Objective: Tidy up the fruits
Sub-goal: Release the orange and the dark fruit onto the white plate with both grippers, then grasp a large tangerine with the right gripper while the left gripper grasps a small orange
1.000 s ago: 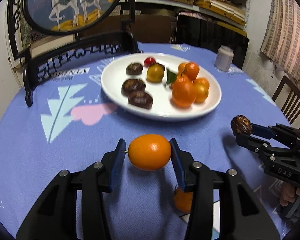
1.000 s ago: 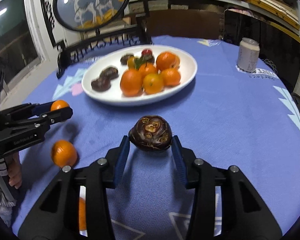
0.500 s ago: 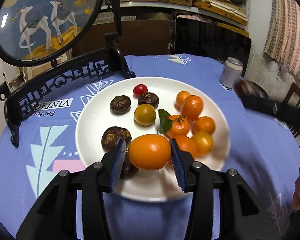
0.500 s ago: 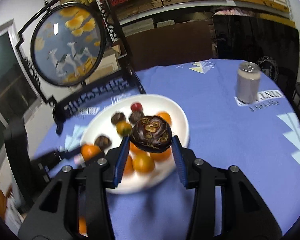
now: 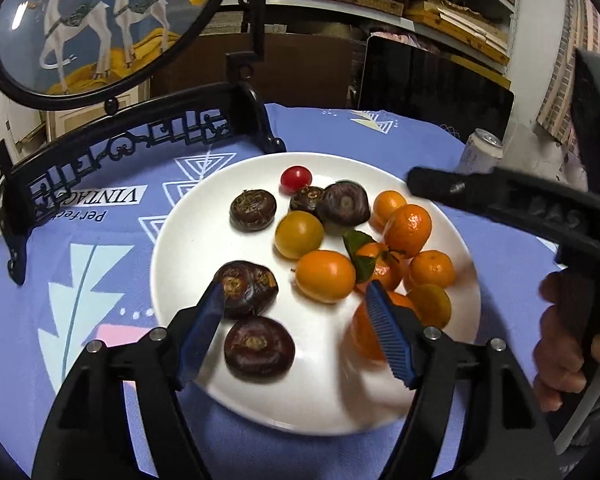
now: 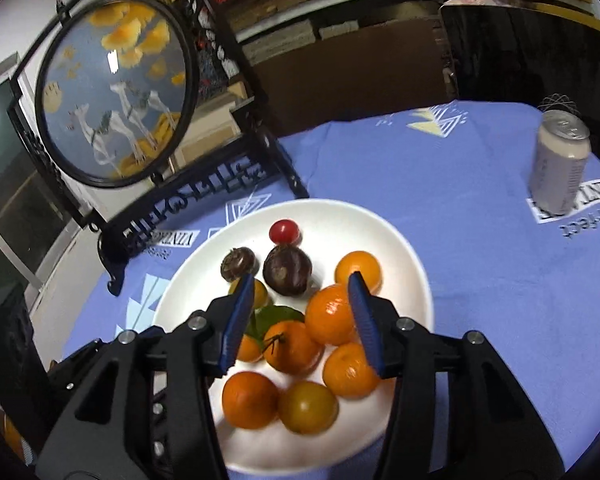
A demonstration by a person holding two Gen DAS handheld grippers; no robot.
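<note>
A white plate [image 5: 380,392] [image 6: 340,216] on the blue tablecloth holds several oranges, dark water chestnuts, a yellow fruit and a red cherry tomato [image 5: 296,178]. My left gripper [image 5: 296,320] is open above the plate's near side; an orange kumquat [image 5: 325,276] lies on the plate just beyond its fingers. My right gripper [image 6: 300,312] is open above the plate; a dark chestnut [image 6: 288,270] lies just ahead of it, beside the oranges [image 6: 332,314]. The right gripper's body [image 5: 500,204] crosses the right of the left wrist view.
A black ornate stand with a round deer painting [image 5: 100,20] [image 6: 116,100] stands behind the plate at the left. A grey drink can [image 6: 560,164] [image 5: 480,156] stands at the right. Shelves and a dark screen lie beyond the table.
Both grippers have opened over the plate. The kumquat left my left gripper and the dark chestnut left my right gripper; both now lie on the plate.
</note>
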